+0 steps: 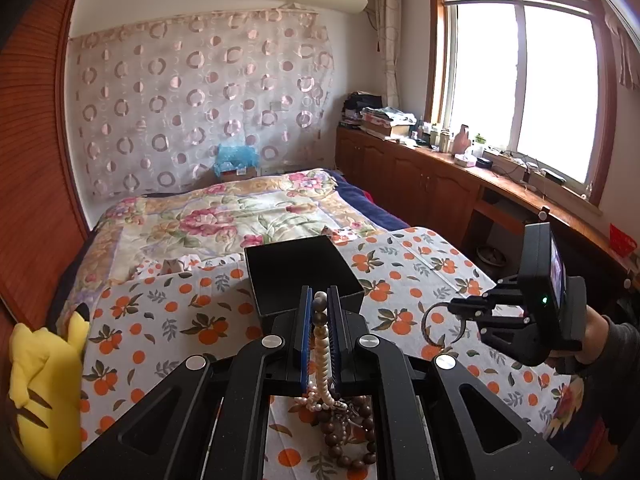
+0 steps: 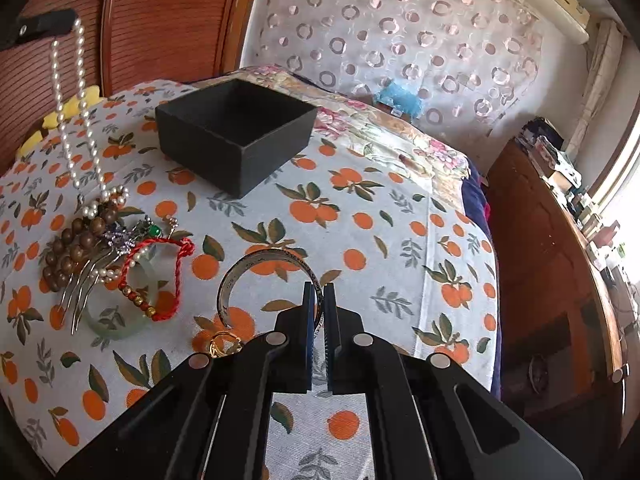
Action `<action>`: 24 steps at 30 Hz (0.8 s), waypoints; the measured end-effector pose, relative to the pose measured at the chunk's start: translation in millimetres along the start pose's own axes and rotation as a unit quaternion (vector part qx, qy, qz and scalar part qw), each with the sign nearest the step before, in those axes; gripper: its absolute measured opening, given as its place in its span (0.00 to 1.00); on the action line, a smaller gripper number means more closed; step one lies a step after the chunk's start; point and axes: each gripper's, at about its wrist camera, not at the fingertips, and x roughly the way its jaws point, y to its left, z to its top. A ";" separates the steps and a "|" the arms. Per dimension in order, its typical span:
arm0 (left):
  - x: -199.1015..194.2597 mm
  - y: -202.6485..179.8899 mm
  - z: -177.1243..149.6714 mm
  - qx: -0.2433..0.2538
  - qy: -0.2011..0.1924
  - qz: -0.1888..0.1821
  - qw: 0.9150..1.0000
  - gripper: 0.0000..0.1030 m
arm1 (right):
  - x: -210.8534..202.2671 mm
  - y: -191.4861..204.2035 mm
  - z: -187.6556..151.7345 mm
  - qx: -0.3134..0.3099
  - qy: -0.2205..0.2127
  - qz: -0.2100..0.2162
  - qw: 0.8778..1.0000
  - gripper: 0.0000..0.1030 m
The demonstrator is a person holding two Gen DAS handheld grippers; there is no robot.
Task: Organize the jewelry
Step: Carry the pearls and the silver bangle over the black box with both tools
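My left gripper [image 1: 319,304] is shut on a white pearl necklace [image 1: 321,346]. The strand hangs down to a pile of jewelry where a brown wooden bead bracelet [image 1: 348,440] lies. In the right wrist view the left gripper [image 2: 72,22] holds the pearl necklace [image 2: 76,120] up at the top left. My right gripper [image 2: 319,300] is shut on a silver cuff bangle [image 2: 256,264], lifted over the orange-print cloth [image 2: 380,220]. An open black box [image 2: 236,132] stands beyond. From the left wrist view the right gripper [image 1: 454,305] holds the cuff bangle [image 1: 430,322] to the right of the black box [image 1: 300,272].
On the cloth at the left lie wooden beads [image 2: 64,252], a metal hair comb [image 2: 86,284], a jade bangle [image 2: 116,324], a red cord bracelet [image 2: 168,276] and a gold ring [image 2: 222,344]. A yellow plush toy [image 1: 44,380] sits at the bed's left edge. Wooden cabinets [image 1: 420,184] line the right.
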 end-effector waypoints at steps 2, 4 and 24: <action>-0.6 -0.8 -0.9 0.000 -0.002 0.001 1.000 0.06 | -1.8 -2.9 0.8 0.009 -0.007 0.003 1.000 0.05; -0.7 -2.7 0.0 0.002 -0.005 0.002 1.000 0.06 | -3.6 -3.0 3.7 0.016 -0.013 0.007 1.000 0.05; -1.1 -2.5 78.9 0.026 -0.050 0.028 0.998 0.06 | -13.2 -7.1 57.9 0.061 -0.071 0.044 0.995 0.05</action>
